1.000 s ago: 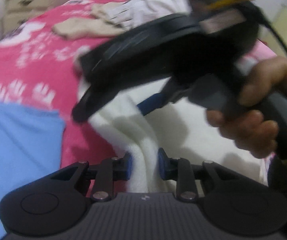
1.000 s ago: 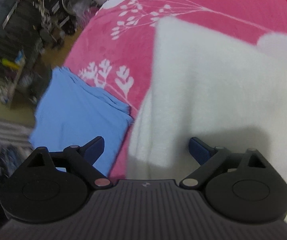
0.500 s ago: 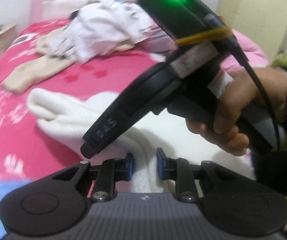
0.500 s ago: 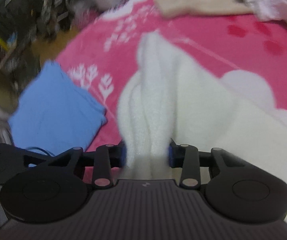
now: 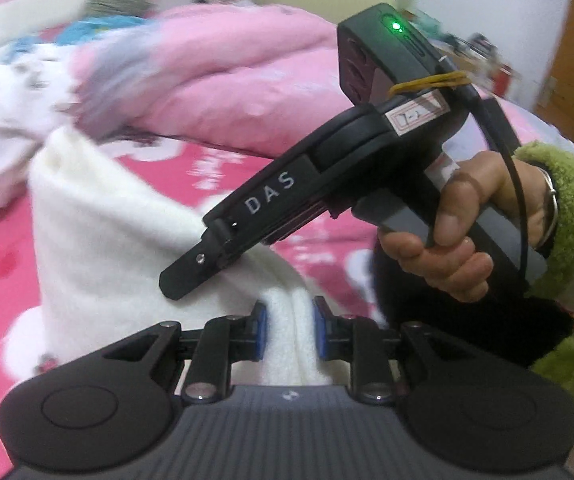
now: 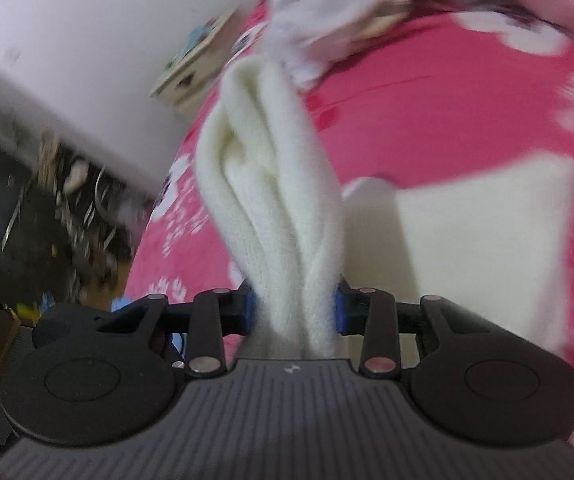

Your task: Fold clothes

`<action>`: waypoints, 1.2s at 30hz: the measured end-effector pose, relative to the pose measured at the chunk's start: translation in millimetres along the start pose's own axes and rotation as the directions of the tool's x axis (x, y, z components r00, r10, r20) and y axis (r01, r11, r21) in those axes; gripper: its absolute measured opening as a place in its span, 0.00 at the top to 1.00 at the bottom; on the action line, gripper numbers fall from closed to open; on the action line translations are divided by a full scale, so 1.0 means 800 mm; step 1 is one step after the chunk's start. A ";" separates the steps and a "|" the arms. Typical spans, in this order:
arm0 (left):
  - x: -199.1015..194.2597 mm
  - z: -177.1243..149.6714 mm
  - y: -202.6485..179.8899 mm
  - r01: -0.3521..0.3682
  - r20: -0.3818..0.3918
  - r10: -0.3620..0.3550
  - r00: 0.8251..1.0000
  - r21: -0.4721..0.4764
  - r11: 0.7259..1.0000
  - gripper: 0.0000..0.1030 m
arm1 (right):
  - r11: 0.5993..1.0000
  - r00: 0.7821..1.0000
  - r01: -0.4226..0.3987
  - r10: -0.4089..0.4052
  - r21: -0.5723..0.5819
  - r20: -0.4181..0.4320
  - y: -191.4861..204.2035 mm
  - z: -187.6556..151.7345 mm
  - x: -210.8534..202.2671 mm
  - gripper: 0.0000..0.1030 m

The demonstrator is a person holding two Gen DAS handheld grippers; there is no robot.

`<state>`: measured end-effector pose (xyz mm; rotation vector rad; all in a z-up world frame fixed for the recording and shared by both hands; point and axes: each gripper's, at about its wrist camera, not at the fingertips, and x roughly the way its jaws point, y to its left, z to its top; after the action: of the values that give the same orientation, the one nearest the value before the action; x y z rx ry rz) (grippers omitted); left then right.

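A thick cream-white knitted garment (image 5: 127, 240) lies partly on the pink bedspread and rises in bunched folds to both grippers. My left gripper (image 5: 289, 320) is shut on a fold of it, blue pads pressing both sides. In the right wrist view the same garment (image 6: 279, 200) stands up in several ridges from my right gripper (image 6: 293, 312), which is shut on it; a flat part (image 6: 487, 240) stays on the bed to the right. The person's hand (image 5: 447, 248) holds the right tool just above and ahead of the left gripper, its finger (image 5: 191, 276) touching the cloth.
A puffy pink duvet (image 5: 227, 80) lies behind the garment. A loose pile of pale clothes (image 5: 3, 120) sits at the left, also blurred at the top of the right wrist view (image 6: 327, 0). A bedside cabinet (image 6: 195, 68) and cluttered floor (image 6: 47, 200) lie beyond the bed's left edge.
The right gripper went from wide open to shut on the white garment. Both grippers rose, rolled and swung across the bed with it; the blue cloth has left both views.
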<state>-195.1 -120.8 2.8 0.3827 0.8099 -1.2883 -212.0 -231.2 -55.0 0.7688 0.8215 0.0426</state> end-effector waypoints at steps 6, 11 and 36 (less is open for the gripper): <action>0.069 0.018 -0.025 0.094 -0.084 -0.090 0.992 0.049 0.994 0.79 | 0.978 0.999 0.028 -0.033 0.208 0.019 -0.090 -0.031 -0.020 0.69; 0.089 0.027 -0.023 0.137 -0.111 -0.131 0.985 0.043 0.990 0.79 | 0.959 0.999 -0.002 -0.008 0.283 0.034 -0.117 -0.042 -0.029 0.69; 0.035 -0.046 0.036 0.174 0.006 -0.176 0.984 -0.164 0.971 0.69 | 0.978 0.982 0.185 -0.180 0.097 -0.061 -0.107 -0.023 -0.030 0.59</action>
<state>-178.0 -108.2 -47.5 0.1881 0.9662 -1.3725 -262.4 -290.4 -102.0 0.7884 0.9464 -0.1451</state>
